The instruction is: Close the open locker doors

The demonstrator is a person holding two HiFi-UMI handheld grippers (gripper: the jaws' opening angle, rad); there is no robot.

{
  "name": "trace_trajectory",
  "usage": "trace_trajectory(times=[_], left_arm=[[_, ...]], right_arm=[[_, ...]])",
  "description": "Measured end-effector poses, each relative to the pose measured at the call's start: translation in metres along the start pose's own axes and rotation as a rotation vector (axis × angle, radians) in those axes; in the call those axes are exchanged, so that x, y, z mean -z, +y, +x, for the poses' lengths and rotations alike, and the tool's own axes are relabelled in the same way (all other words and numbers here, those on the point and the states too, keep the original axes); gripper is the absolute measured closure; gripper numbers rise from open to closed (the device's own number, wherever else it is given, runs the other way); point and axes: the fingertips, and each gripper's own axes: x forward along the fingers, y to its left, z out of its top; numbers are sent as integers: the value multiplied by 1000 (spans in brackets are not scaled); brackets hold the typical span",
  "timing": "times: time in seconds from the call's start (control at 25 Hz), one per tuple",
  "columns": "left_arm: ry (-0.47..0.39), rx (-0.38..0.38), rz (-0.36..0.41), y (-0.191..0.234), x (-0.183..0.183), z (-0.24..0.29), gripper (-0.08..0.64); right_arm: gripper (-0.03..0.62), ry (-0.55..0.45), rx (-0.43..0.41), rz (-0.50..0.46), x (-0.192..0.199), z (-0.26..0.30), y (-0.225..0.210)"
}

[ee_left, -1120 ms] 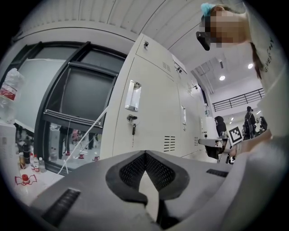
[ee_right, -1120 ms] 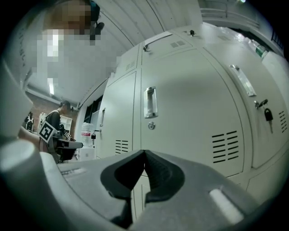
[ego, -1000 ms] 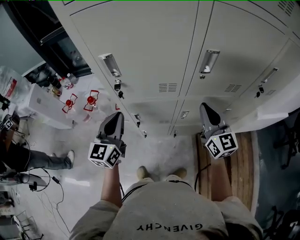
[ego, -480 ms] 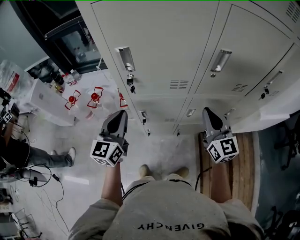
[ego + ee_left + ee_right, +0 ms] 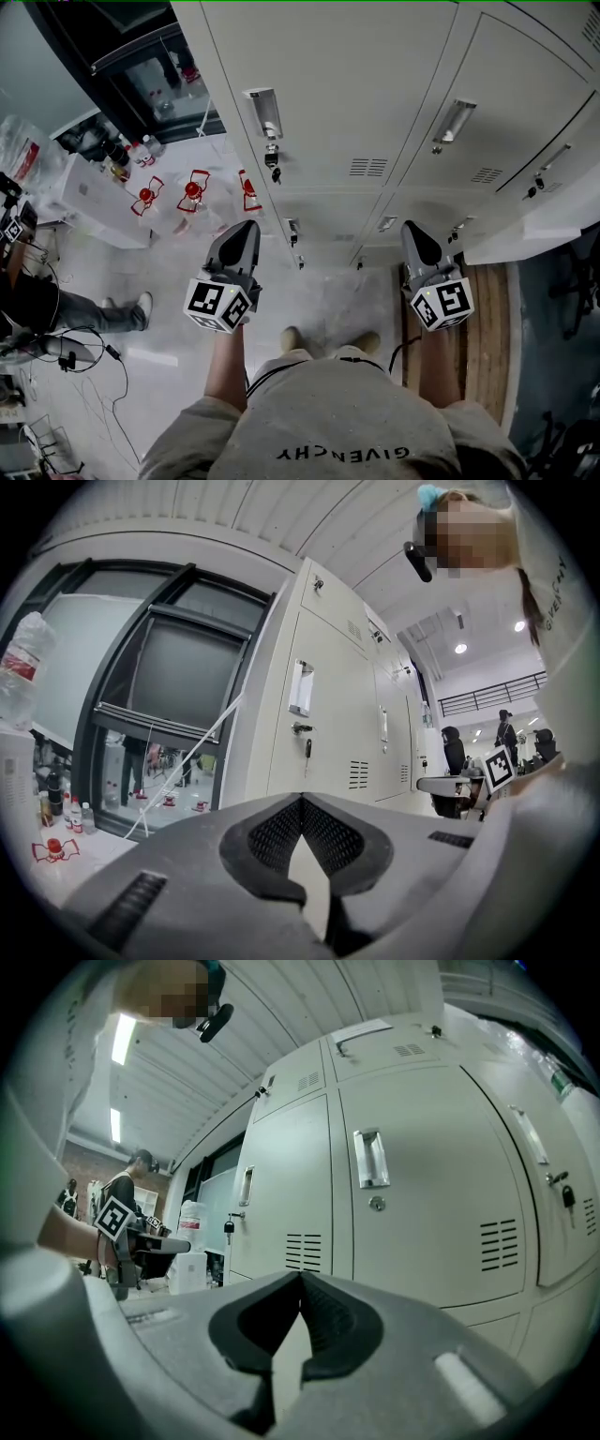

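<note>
Grey lockers (image 5: 375,84) fill the upper half of the head view, above a pale floor (image 5: 328,300). At the right edge one door (image 5: 553,202) seems to stand out from the row, while the doors at centre lie flush. The left gripper (image 5: 246,228), lower centre-left, and the right gripper (image 5: 413,228), lower centre-right, point at the lockers without touching them, jaws clenched on nothing. A key (image 5: 274,174) hangs in an upper-centre lock.
</note>
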Motion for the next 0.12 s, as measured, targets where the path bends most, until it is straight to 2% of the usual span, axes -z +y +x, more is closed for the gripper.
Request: trace_trajectory(times=[0.12], left_arm=[[0, -1, -1, 4, 1, 0, 563]], right_arm=[[592, 7, -6, 1, 3, 2, 4]])
